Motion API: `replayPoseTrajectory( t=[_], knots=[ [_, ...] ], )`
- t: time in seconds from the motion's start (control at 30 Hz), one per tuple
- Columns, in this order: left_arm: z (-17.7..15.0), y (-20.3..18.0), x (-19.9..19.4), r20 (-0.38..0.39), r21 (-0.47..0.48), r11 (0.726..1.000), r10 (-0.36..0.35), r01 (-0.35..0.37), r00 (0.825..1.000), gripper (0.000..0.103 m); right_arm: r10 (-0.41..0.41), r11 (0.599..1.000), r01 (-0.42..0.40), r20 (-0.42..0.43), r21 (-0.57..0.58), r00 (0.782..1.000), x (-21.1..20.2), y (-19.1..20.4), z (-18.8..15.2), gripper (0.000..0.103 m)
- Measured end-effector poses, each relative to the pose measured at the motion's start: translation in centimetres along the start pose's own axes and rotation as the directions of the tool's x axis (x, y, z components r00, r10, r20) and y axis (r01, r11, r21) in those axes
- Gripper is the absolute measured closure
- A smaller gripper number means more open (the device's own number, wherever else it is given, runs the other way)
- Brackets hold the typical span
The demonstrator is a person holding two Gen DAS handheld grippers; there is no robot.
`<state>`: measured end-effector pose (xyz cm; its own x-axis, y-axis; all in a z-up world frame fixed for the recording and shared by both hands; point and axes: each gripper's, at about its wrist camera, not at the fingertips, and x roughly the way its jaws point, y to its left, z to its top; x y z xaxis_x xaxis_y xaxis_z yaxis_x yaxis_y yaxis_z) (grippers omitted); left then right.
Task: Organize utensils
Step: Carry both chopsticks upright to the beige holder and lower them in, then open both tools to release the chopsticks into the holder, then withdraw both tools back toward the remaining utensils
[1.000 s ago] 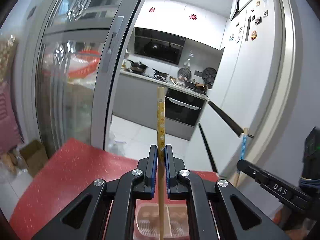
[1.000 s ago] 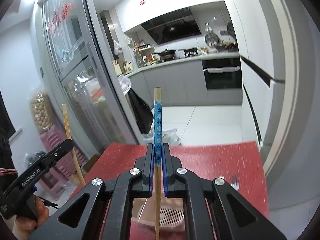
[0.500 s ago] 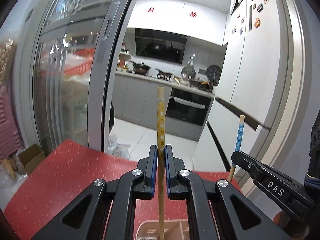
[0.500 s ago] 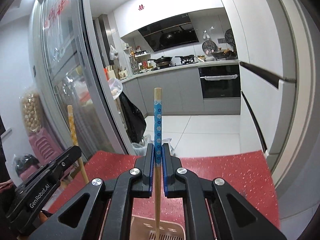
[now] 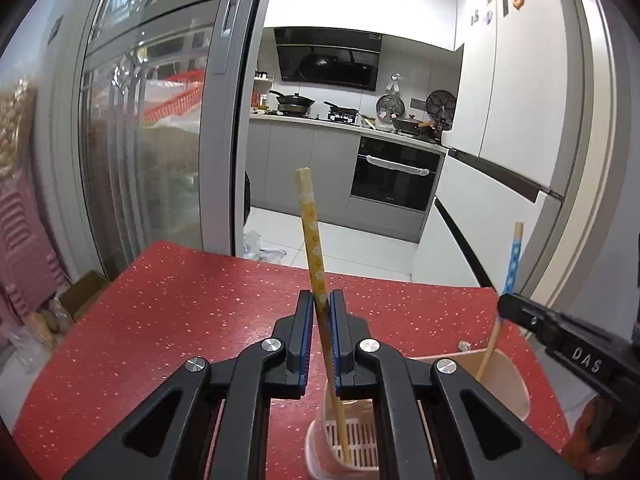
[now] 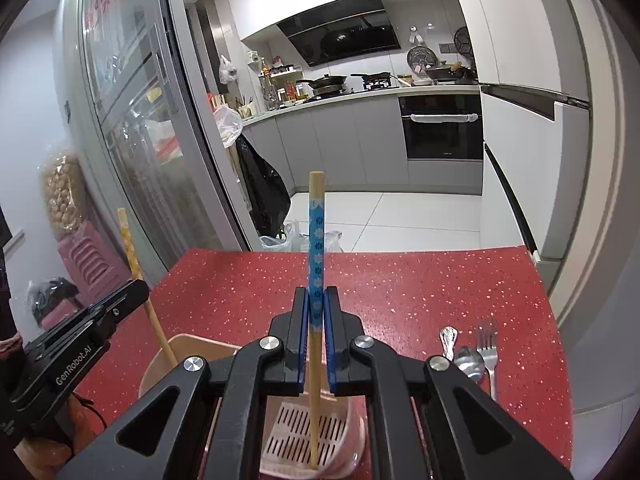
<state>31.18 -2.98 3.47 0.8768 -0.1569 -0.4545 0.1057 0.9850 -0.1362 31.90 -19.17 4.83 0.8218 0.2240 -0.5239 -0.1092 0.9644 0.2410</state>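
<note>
My left gripper (image 5: 320,308) has its jaws slightly apart around a yellow-patterned chopstick (image 5: 312,240), which leans left with its tip down in a pink slotted utensil holder (image 5: 516,380). My right gripper (image 6: 316,304) has its jaws a little apart around a blue-patterned chopstick (image 6: 316,240), which stands upright with its tip on the holder's slotted floor (image 6: 304,432). Each gripper shows in the other's view: the right one (image 5: 508,308), the left one (image 6: 136,292).
The holder stands on a red speckled table (image 5: 180,312). A spoon (image 6: 468,356) and a fork (image 6: 488,344) lie on the table right of the holder. Beyond the table's far edge are a glass sliding door (image 5: 160,140) and a kitchen.
Both grippers have dropped toward the table, lowering both chopsticks into the holder. Both pairs of jaws have parted a little, and the yellow chopstick now leans left.
</note>
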Motion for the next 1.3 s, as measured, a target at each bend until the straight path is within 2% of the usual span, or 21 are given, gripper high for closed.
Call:
replayPoseTrajectory(
  t=[0.2, 0.27, 0.3, 0.33, 0.57, 0.8, 0.83, 0.87, 0.9, 0.97, 1.1, 1.2, 1.3],
  knots=[
    [0.0, 0.0, -0.5, -0.03, -0.004, 1.0, 0.023, -0.023, 0.999, 0.072, 0.025, 1.0, -0.025, -0.028, 0.011, 0.999, -0.5, 0.0, 0.2, 0.093],
    [0.0, 0.1, -0.8, -0.038, -0.004, 0.999, 0.031, -0.032, 0.999, 0.072, 0.022, 1.0, -0.022, -0.039, 0.007, 0.999, -0.6, 0.0, 0.1, 0.08],
    [0.0, 0.1, -0.9, -0.04, -0.003, 0.999, 0.038, -0.038, 0.998, 0.072, 0.021, 1.0, -0.02, -0.041, 0.005, 0.999, -0.8, 0.0, 0.1, 0.062],
    [0.0, 0.2, -1.1, -0.044, 0.001, 0.999, 0.048, -0.048, 0.998, 0.072, 0.019, 1.0, -0.018, -0.038, 0.006, 0.999, -1.0, 0.0, 0.0, 0.048],
    [-1.0, 0.9, -3.1, -0.082, -0.001, 0.999, 0.042, -0.042, 0.996, 0.071, 0.039, 0.998, -0.037, -0.042, 0.043, 0.998, -3.1, -0.4, -0.2, 0.045],
    [-4.0, 2.5, -6.1, -0.144, -0.036, 0.999, 0.022, -0.028, 0.989, 0.069, 0.062, 0.998, -0.061, -0.045, 0.033, 0.997, -7.0, -0.1, -2.2, 0.025],
    [-4.6, 2.9, -6.5, -0.156, -0.044, 0.999, 0.024, -0.032, 0.988, 0.034, 0.066, 0.997, -0.065, -0.047, 0.036, 0.997, -7.6, -0.1, -2.6, 0.022],
    [-5.1, 3.2, -6.9, -0.171, -0.053, 0.998, 0.032, -0.042, 0.985, 0.004, 0.07, 0.997, -0.068, -0.052, 0.039, 0.996, -8.1, -0.2, -3.1, 0.022],
    [-5.7, 3.4, -7.4, -0.167, -0.066, 0.996, 0.051, -0.063, 0.985, 0.0, 0.073, 0.997, -0.071, -0.059, 0.043, 0.996, -8.5, -0.1, -3.6, 0.022],
    [-6.8, 3.6, -8.6, -0.155, -0.064, 0.996, 0.05, -0.061, 0.987, 0.0, 0.084, 0.995, -0.08, -0.077, 0.056, 0.994, -9.3, -0.1, -4.6, 0.02],
    [-9.3, 3.5, -10.2, -0.192, -0.043, 0.997, 0.053, -0.063, 0.98, 0.0, 0.119, 0.99, -0.109, -0.129, 0.086, 0.984, -10.1, -0.1, -6.8, 0.017],
    [-11.2, 3.3, -10.7, -0.238, 0.003, 0.997, 0.073, -0.075, 0.968, 0.0, 0.139, 0.987, -0.122, -0.185, 0.104, 0.973, -10.2, 0.1, -8.6, 0.0],
    [-13.0, 3.8, -11.1, -0.291, 0.018, 0.997, 0.075, -0.073, 0.954, 0.0, 0.154, 0.984, -0.128, -0.23, 0.123, 0.961, -10.5, 0.3, -10.7, 0.0]
  ],
)
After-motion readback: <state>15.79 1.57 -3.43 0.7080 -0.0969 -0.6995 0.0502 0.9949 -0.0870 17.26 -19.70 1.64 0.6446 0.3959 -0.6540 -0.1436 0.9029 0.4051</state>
